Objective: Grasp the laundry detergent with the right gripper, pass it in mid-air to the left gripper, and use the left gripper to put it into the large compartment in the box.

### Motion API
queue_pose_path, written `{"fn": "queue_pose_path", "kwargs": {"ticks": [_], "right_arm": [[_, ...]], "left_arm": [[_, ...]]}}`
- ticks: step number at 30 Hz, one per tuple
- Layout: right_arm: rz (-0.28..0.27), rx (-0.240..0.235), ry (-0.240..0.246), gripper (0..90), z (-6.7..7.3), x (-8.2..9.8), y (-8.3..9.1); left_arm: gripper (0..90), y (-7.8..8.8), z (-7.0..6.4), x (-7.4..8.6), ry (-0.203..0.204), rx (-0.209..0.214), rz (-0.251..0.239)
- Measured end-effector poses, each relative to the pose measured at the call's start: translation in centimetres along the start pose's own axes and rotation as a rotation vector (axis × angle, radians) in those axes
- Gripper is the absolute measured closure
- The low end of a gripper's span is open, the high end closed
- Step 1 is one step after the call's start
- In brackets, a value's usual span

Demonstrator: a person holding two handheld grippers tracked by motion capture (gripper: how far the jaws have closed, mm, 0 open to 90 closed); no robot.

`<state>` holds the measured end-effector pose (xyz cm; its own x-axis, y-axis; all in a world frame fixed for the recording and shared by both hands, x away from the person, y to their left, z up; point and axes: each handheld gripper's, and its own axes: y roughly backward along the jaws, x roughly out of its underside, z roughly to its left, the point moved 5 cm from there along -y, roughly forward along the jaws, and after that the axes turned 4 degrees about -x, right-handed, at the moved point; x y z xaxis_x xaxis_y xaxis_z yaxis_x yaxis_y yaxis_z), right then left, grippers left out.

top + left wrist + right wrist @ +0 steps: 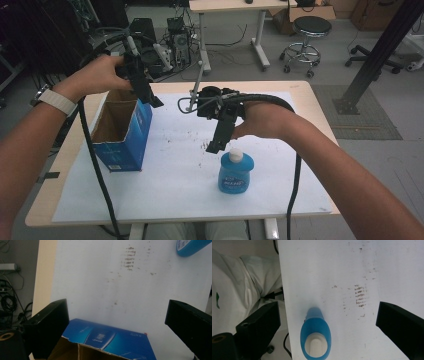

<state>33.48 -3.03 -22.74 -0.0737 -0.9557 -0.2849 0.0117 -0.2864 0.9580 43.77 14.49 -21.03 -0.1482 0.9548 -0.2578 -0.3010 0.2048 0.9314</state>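
Observation:
A blue bottle (pixel 235 173) with a white cap stands upright near the table's front middle; from above in the right gripper view the bottle (pixel 315 336) lies between and below my jaws. My right gripper (pixel 216 146) hangs open just above and left of its cap, touching nothing. An open blue cardboard box (pixel 121 130) stands at the table's left. My left gripper (pixel 154 101) is open over the box's far right corner, jaws empty. The left gripper view looks down on the box's rim (pixel 110 341), with the bottle (pixel 190 246) far off.
A white sheet (pixel 175 175) with brown smudges (pixel 205 145) covers the wooden table. Black cables trail from both grippers over the front edge. Beyond the table stand a stool (pixel 307 35), another desk (pixel 230 7) and computer gear on the floor.

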Motion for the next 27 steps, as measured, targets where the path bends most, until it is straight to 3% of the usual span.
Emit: {"fn": "queue_pose_path", "kwargs": {"ticks": [16,27], "right_arm": [[-0.003,-0.002,-0.012,5.3,0.4,2.1,1.4],[-0.037,-0.006,-0.03,5.3,0.5,4.3,2.6]], "left_arm": [[5.7,0.1,-0.3,-0.9,0.008,0.004,-0.01],[5.8,-0.1,-0.1,-0.9,0.007,0.006,-0.001]]}}
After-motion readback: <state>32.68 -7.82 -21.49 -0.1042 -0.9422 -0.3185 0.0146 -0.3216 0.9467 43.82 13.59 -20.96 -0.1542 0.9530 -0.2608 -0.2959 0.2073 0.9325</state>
